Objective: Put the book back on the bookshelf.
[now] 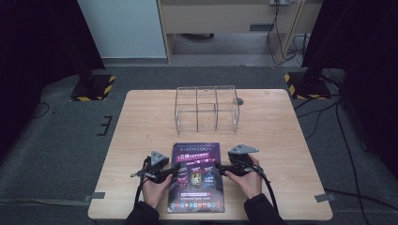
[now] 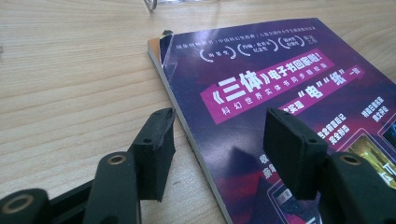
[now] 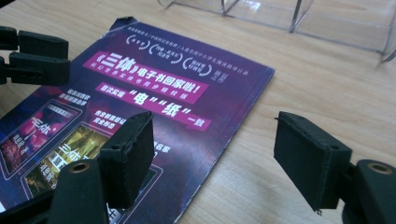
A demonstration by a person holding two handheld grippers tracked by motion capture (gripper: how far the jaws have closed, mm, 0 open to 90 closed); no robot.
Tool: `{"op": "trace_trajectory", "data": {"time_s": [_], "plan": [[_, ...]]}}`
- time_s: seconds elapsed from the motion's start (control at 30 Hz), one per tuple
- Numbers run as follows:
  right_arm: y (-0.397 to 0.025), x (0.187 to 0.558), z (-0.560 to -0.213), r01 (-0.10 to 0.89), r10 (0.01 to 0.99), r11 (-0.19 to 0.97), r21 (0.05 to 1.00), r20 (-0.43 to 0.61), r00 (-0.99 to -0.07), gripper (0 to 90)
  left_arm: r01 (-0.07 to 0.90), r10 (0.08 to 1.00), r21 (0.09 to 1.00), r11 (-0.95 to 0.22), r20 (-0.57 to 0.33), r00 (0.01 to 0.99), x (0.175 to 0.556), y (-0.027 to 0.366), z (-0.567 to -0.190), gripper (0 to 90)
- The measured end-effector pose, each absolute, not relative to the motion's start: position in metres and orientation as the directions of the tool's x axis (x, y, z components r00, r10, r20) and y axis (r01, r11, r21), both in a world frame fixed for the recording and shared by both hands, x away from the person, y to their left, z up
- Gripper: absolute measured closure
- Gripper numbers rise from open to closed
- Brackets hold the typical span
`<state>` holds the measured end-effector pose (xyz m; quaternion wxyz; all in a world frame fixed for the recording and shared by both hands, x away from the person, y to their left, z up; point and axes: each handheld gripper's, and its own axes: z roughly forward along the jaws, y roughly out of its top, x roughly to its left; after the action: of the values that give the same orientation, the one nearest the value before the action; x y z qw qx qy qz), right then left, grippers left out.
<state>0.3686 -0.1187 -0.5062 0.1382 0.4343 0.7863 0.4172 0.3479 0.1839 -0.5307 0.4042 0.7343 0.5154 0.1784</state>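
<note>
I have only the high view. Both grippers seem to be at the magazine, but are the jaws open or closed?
Observer: Both open. In the left gripper view, the left gripper has one jaw over the wood and one over the cover, straddling the magazine edge.
Operator: And the right one?
Observer: The right gripper straddles the opposite edge the same way, nothing clamped yet.
Operator: Is the magazine in good condition?
Observer: Its far corner on the left gripper's side is worn and curled up a little.
Operator: Is the clear rack close?
Observer: The clear rack stands apart from the magazine, with bare table between.
</note>
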Motion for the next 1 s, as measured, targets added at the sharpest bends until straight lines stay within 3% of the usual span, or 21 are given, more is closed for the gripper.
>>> {"op": "trace_trajectory", "data": {"time_s": [1.0], "plan": [[-0.1,0.366,-0.532,0.618,0.804,0.292,0.73,0.163,-0.572,37.3,0.634,0.907,0.76,-0.143,-0.156,0.392,0.355,0.171,-0.535,38.1]]}}
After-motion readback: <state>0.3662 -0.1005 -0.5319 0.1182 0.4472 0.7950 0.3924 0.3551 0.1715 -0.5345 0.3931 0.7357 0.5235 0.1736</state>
